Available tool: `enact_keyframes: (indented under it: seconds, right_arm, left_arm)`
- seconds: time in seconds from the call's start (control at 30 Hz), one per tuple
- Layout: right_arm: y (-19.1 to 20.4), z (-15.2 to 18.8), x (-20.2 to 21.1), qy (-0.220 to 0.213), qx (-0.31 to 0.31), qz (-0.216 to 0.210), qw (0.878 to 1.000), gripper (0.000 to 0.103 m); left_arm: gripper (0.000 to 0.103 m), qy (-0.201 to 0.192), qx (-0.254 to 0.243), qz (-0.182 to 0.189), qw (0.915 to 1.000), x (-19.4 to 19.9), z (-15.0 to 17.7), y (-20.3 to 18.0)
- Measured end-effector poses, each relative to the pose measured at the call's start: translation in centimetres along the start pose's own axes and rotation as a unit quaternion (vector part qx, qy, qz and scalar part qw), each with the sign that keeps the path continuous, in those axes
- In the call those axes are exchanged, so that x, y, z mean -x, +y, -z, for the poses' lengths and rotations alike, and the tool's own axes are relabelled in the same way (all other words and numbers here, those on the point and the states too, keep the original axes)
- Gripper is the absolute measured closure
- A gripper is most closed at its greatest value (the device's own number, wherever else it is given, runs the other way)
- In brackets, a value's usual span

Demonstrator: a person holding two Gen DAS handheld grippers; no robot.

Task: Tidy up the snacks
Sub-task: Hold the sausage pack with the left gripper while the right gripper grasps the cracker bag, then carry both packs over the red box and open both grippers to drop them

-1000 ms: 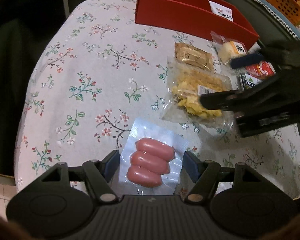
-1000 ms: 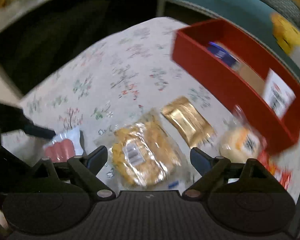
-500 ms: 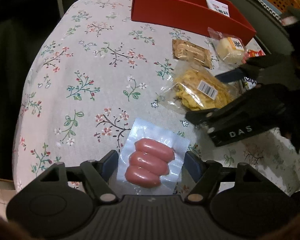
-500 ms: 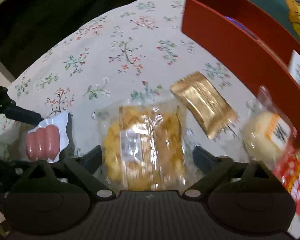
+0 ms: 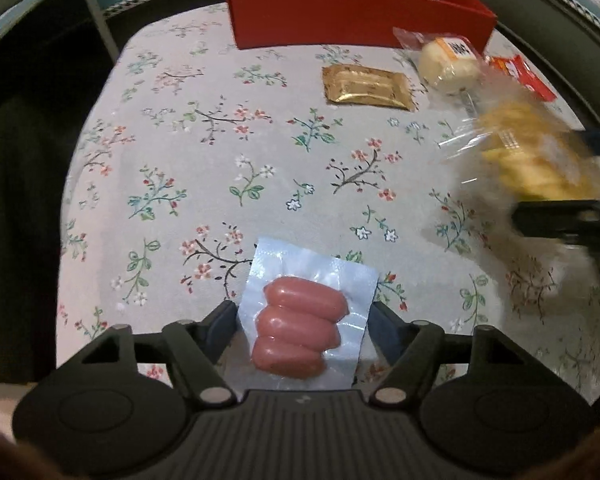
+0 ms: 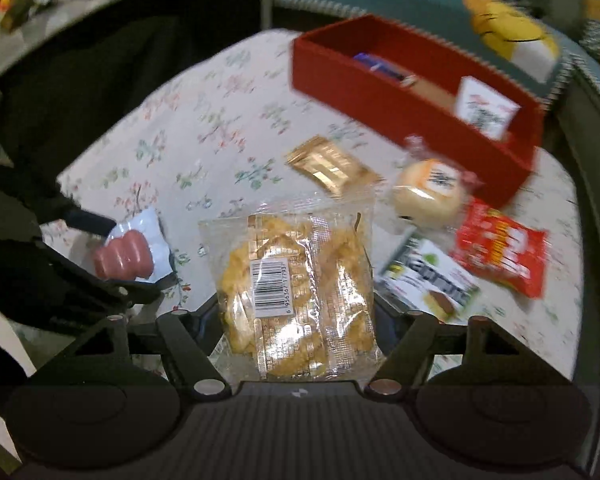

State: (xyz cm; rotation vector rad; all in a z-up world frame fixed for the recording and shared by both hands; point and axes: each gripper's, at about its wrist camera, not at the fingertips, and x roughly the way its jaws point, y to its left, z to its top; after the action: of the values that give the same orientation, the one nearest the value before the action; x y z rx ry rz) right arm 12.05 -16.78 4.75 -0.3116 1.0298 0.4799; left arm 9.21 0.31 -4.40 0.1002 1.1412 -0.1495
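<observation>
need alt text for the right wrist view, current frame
The right hand-held gripper holds a clear bag of yellow crackers above a floral tablecloth. Beyond lie a gold packet, a wrapped bun, a red packet and a green-and-white packet, before a red box. At left, the left hand-held gripper holds a sausage pack.
</observation>
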Motion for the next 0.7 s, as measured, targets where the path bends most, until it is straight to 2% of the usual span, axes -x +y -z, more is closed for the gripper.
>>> enact_keyframes:
  seconds: [0.2,0.3,0.4,0.5,0.7]
  right_arm:
    - [-2.5,1.5,3.4,-0.044,-0.053,0.027,0.997,0.026]
    - [-2.8,1.1,4.0,-0.062,-0.066,0.043,0.995,0.026]
    - [-3.2,0.6,4.4,-0.074,-0.078,0.049,0.993,0.026]
    - [-3.6,-0.1,3.8,-0.073,-0.087,0.067,0.991,0.026]
    - [-5.1,-2.2,2.4,-0.075,-0.109,0.094,0.987,0.026]
  left_arm:
    - [0.027,-0.029,0.032,-0.014,0.9989,3.3,0.0,-1.4]
    - [0.027,-0.043,0.046,-0.026,0.9977,4.7,-1.2,-2.3]
    - [0.027,-0.074,0.047,-0.023,0.9958,5.7,-3.2,-3.4]
    - [0.027,-0.098,0.045,-0.026,0.9938,5.4,-4.9,-4.0]
    - [0.027,-0.099,0.073,-0.016,0.9923,4.1,-9.0,-4.3]
